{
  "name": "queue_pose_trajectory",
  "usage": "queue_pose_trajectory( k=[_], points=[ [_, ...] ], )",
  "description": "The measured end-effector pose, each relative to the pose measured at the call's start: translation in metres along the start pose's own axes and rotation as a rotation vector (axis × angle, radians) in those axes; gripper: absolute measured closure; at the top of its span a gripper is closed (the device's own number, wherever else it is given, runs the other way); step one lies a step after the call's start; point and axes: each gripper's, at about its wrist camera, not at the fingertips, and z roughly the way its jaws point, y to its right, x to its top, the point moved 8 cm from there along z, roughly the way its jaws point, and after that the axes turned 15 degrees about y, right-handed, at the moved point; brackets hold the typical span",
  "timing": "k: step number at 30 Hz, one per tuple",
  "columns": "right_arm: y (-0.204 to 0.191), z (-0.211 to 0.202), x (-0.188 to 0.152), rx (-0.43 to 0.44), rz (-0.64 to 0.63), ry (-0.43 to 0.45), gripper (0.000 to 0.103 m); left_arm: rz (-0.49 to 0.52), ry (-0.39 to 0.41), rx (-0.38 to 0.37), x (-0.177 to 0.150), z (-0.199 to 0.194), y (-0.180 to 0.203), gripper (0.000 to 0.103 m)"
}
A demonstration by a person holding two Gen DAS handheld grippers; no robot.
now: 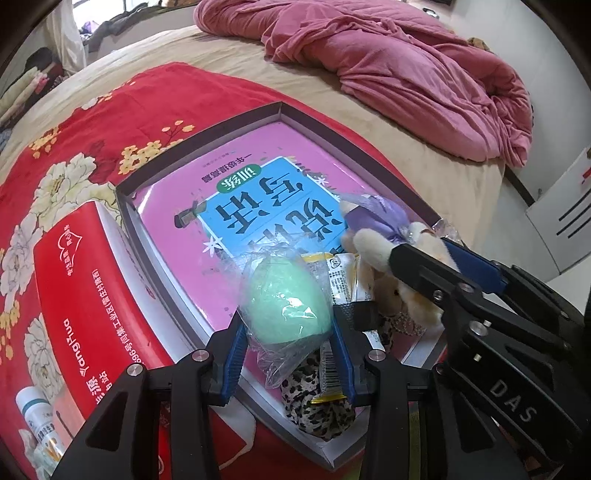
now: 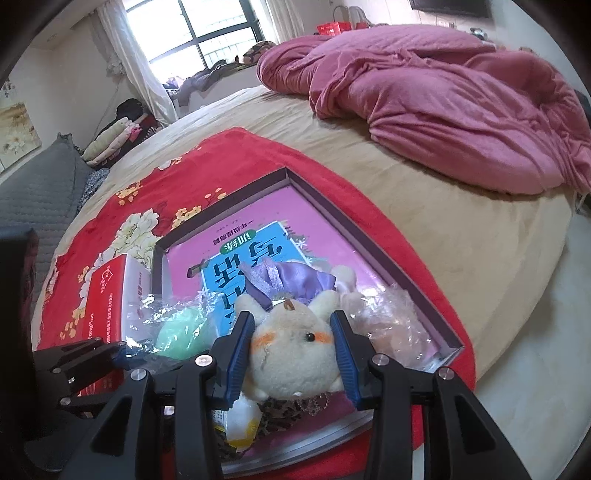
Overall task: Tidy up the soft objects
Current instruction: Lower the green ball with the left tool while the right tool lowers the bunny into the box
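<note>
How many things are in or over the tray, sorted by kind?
Plush toys: 1, the rabbit held in the right tongs.
Plastic-wrapped soft items: 2, the green egg in the left tongs and a peach one.
Snack packets: 1, yellow.
Leopard-print items: 1.
Books: 1, pink, lining the tray.
Total: 6.

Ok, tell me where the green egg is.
The green egg, in clear wrap, sits between the left gripper's fingers over the shallow box, left of the plush toy.

Soft daylight enters through the window [image 2: 207, 33]; both fisheye views bend strongly, with dark vignetted corners
</note>
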Motion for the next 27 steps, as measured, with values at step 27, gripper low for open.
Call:
queue_pose_trajectory(
  k=[27],
  points=[
    [-0.003,-0.012,0.010,0.063,0.057,0.044,0.055,0.021,-0.034,0.030,0.003,0.009,-0.001,0.058]
  ],
)
